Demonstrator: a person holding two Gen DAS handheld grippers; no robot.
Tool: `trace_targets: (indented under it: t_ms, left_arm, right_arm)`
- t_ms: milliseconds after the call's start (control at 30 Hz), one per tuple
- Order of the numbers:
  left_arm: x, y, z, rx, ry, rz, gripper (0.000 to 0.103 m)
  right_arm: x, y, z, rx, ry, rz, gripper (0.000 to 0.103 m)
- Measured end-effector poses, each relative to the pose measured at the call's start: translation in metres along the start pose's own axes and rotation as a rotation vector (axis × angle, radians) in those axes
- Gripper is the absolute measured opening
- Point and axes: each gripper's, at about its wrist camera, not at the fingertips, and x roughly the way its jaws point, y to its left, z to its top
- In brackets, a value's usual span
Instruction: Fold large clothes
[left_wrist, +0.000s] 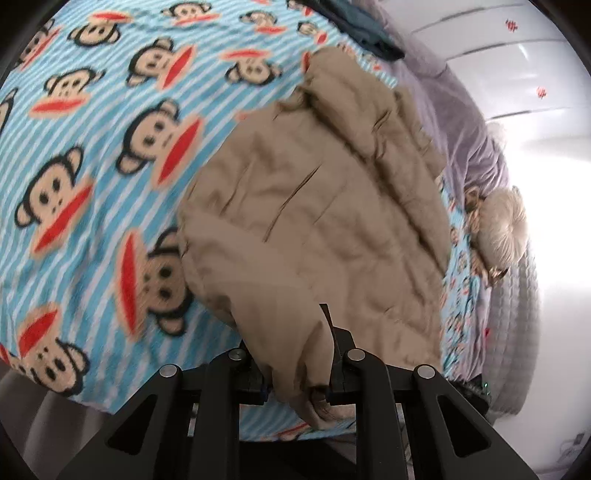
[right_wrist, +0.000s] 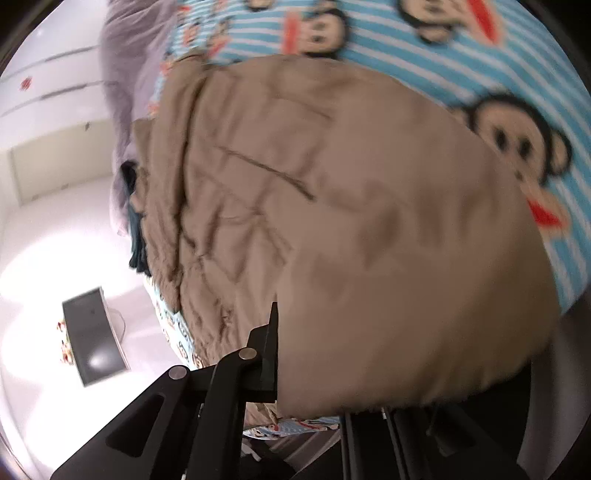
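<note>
A large tan padded jacket (left_wrist: 317, 206) lies crumpled on a bed covered by a blue striped monkey-print blanket (left_wrist: 96, 155). My left gripper (left_wrist: 295, 354) is shut on a bunched tan edge of the jacket, which drapes over and between its fingers. In the right wrist view the same jacket (right_wrist: 351, 229) fills most of the frame. My right gripper (right_wrist: 310, 350) is shut on a fold of it; the cloth covers the right finger, and only the left finger (right_wrist: 271, 343) shows.
A dark teal garment (left_wrist: 365, 29) lies at the far end of the bed beside a grey cover (left_wrist: 458, 110). A fluffy cream item (left_wrist: 502, 229) sits at the bed's right edge. White floor and a grey box (right_wrist: 94, 339) lie to the left of the bed.
</note>
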Motion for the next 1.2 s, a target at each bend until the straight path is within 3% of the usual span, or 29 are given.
trace_targets:
  t_ms: [233, 567, 767, 967, 1200]
  left_arm:
    - [-0.018, -0.046, 0.035, -0.013, -0.124, -0.076, 0.021]
    - [-0.017, -0.117, 0.105, 0.029, -0.312, -0.096, 0.021]
    - [0.000, -0.132, 0.157, 0.054, -0.333, -0.102, 0.021]
    - [0.026, -0.144, 0.228, 0.089, -0.331, -0.053, 0.021]
    - [0.078, -0.134, 0.283, 0.094, -0.297, 0.031, 0.021]
  right_arm:
    - [-0.013, 0.057, 0.024, -0.146, 0.007, 0.021, 0.008]
    - [-0.013, 0.165, 0.081, -0.378, 0.027, 0.075, 0.007]
    - [0.010, 0.227, 0.122, -0.490, 0.008, 0.047, 0.007]
    - [0.039, 0.274, 0.163, -0.527, -0.037, 0.008, 0.007]
    - [0.095, 0.290, 0.209, -0.528, -0.026, -0.081, 0.007]
